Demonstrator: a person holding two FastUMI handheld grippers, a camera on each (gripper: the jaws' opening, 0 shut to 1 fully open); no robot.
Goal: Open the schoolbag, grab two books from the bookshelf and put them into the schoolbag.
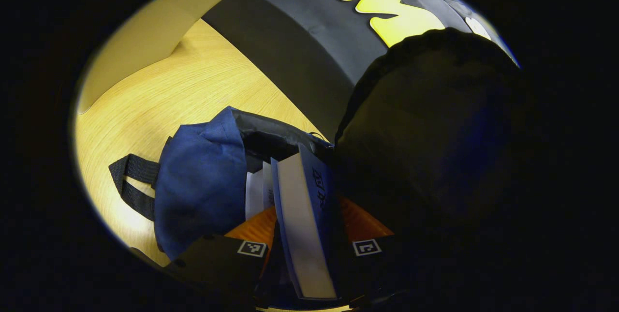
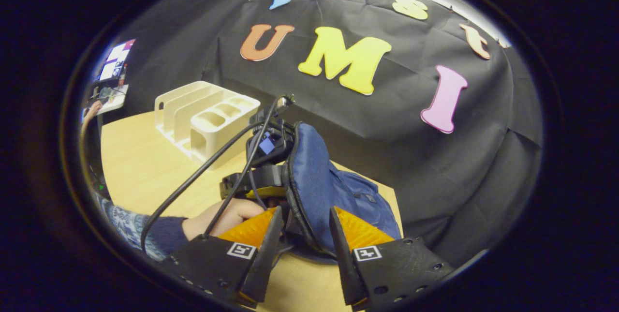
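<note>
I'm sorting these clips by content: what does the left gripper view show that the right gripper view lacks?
Left gripper view: a blue-covered book held between the left gripper fingers, over the bag's open mouth with white pages inside. Right gripper view: the cream plastic bookshelf, its slots bare, and a hand. Both share the blue fabric schoolbag on the wooden table.

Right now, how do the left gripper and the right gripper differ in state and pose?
The left gripper is shut on a blue book; the right gripper straddles the schoolbag rim, and whether it presses I cannot tell. The left gripper points its book into the open schoolbag; the right gripper sits outside it, low over the table. Both work at one schoolbag.
</note>
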